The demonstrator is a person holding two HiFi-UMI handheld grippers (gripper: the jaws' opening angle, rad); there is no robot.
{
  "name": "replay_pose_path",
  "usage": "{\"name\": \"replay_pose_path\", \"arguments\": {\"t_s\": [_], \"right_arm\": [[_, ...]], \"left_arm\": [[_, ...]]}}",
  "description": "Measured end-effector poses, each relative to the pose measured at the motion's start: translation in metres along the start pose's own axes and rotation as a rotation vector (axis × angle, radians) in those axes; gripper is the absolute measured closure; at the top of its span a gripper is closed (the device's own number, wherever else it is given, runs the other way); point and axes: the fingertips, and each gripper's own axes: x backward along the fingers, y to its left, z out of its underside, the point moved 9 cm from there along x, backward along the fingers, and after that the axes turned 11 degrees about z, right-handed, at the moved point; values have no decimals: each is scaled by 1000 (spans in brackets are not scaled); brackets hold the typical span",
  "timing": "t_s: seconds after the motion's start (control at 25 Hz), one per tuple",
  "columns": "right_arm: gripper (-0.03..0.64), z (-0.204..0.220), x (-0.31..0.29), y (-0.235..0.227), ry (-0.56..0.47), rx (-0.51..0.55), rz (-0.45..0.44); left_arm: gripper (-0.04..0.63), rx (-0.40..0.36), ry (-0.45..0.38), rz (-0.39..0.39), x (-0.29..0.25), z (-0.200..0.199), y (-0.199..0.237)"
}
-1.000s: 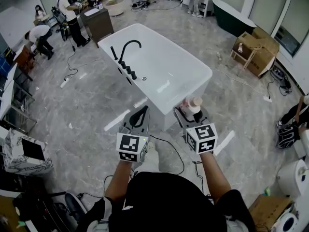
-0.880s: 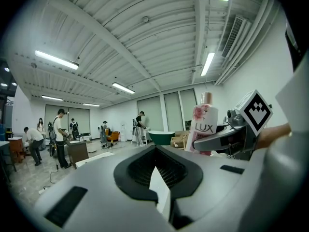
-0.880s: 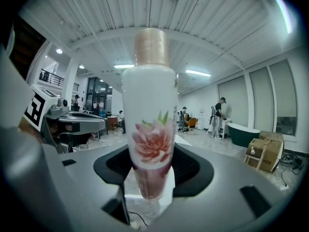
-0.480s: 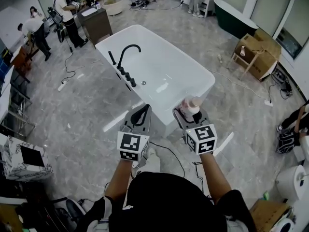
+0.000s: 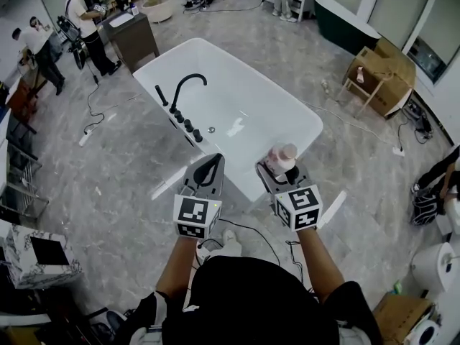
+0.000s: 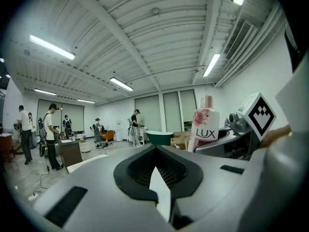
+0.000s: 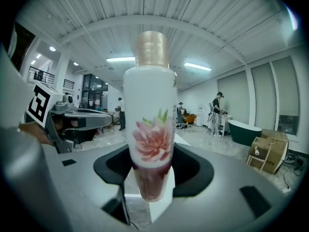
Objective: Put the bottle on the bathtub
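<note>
Grey marble-look floor [image 5: 108, 192]. Dark wooden cabinet [image 5: 133, 40] at top left, a person in a white shirt [image 5: 80, 16] standing just beside it; a second person [image 5: 32, 45] further left. Black cable [image 5: 93, 99] runs across the floor to a white power strip [image 5: 85, 136]. Dark green tub [image 5: 345, 21] at top right, cardboard boxes [image 5: 388, 70] near it. Patterned box [image 5: 32, 243] at lower left. Right edge – a person bent low [image 5: 438, 171] by a dark bag [image 5: 424, 205]. Ribbed white ceiling with strip lights [image 6: 52, 47].
</note>
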Motion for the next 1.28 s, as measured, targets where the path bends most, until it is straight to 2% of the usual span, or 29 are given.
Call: {"name": "replay_pose_path", "arguments": {"t_s": [0.32, 0.6, 0.88, 1.28], "right_arm": [[371, -13, -55, 13, 16, -2, 30], [371, -9, -84, 25, 37, -18, 44], [371, -4, -101, 32, 65, -20, 39], [371, 7, -123, 11, 103, -20, 35]], "left_arm": [[583, 19, 4, 21, -19, 7, 64], [583, 23, 19, 41, -28, 21, 95], [583, 42, 43, 45, -34, 34, 108], [583, 77, 83, 48, -60, 54, 110]]}}
